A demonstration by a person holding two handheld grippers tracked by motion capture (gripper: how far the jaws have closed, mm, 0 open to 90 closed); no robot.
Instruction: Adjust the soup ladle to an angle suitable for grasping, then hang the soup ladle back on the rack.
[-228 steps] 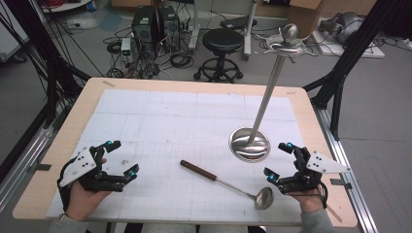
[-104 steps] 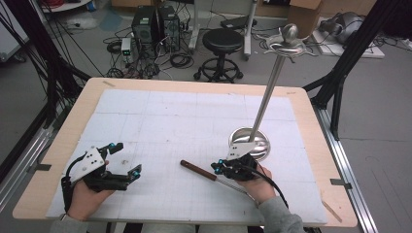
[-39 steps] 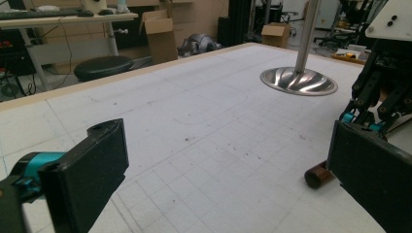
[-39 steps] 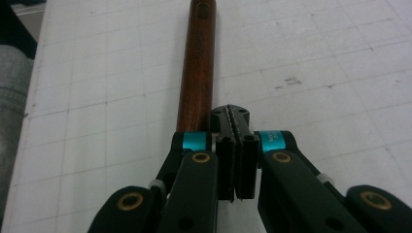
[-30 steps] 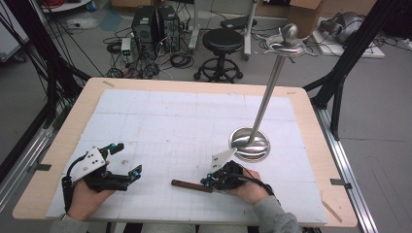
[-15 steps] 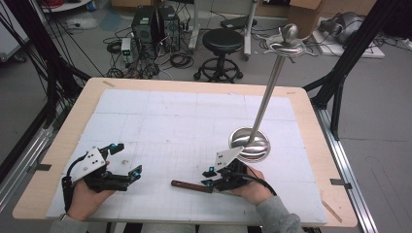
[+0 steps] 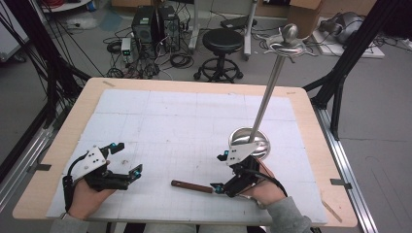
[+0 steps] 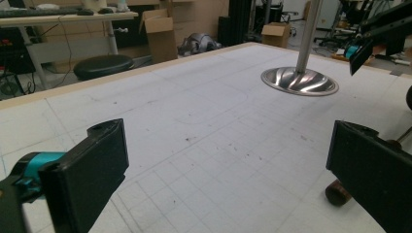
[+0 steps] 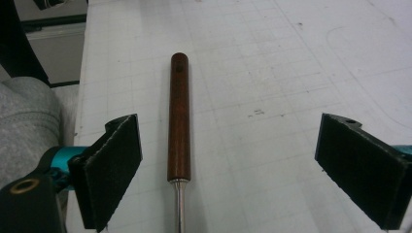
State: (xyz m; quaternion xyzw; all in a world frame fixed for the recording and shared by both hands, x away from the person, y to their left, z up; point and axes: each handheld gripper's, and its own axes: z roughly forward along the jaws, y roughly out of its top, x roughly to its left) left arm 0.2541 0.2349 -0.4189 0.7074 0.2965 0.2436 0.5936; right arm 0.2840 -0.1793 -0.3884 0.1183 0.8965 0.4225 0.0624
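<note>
High view: ladle flat on the white gridded desk, wooden handle pointing away from the right tongs. Metal shaft hidden under the right hand. Right tongs raised just above the ladle, at the shaft end of the handle. Pads spread wide, having just been opening; nothing pressed between them.

Right gripper view: handle lying lengthwise on the desk between the two black pads, touching neither. Steel shaft emerging from the near end of the handle. Grey sleeve beside the handle.

High view: metal stand just beyond the ladle, round base on the desk, pole rising to a hooked top. Stand base near the right tongs, not touching the ladle.

Left tongs well apart from the ladle, beyond the free end of the handle, held low over the desk. Pads apart, nothing between them.

Left gripper view: end of the handle partly visible behind one pad; stand base farther off.
</note>
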